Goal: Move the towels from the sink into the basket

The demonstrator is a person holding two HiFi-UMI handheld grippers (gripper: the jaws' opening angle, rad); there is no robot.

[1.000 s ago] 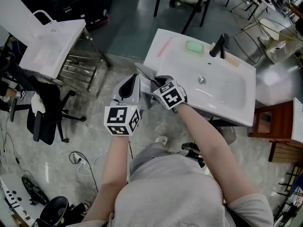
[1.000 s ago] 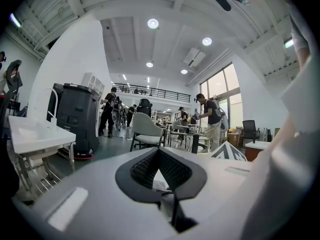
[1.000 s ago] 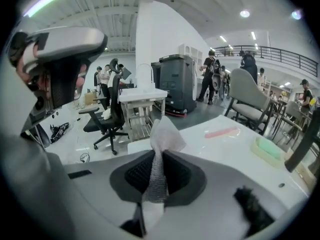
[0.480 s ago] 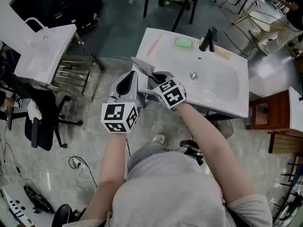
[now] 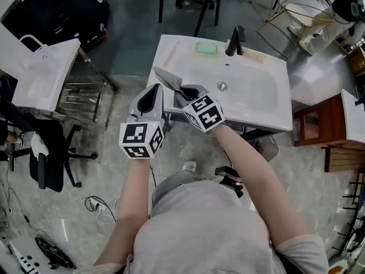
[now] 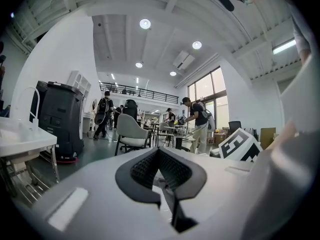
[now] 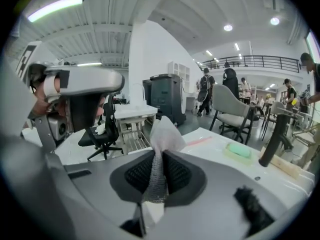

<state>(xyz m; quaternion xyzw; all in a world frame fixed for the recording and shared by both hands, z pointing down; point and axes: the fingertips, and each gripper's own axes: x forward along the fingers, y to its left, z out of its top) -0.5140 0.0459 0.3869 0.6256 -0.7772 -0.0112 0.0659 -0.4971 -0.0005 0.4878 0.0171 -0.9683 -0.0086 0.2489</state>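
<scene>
My right gripper (image 5: 183,93) is shut on a grey towel (image 5: 167,79) and holds it up over the front left corner of the white sink (image 5: 251,104). In the right gripper view the towel (image 7: 163,131) stands pinched between the dark pads of the right gripper (image 7: 157,179). My left gripper (image 5: 154,96) hovers just left of it, beside the sink, and its jaws look closed on nothing. In the left gripper view the left gripper (image 6: 161,176) points level across the room. The white basket (image 5: 43,73) with a handle sits on a wire rack at the far left.
A black faucet (image 5: 234,40), a green soap (image 5: 206,48) and a pink strip (image 5: 171,54) sit on the sink's back rim. A black office chair (image 5: 48,153) stands lower left. A wooden cabinet (image 5: 319,130) is at the right. Cables lie on the floor.
Both grippers have drifted a little, the right one lifting with the towel still pinched. The head view has swung, so the sink and basket sit further left in the picture.
</scene>
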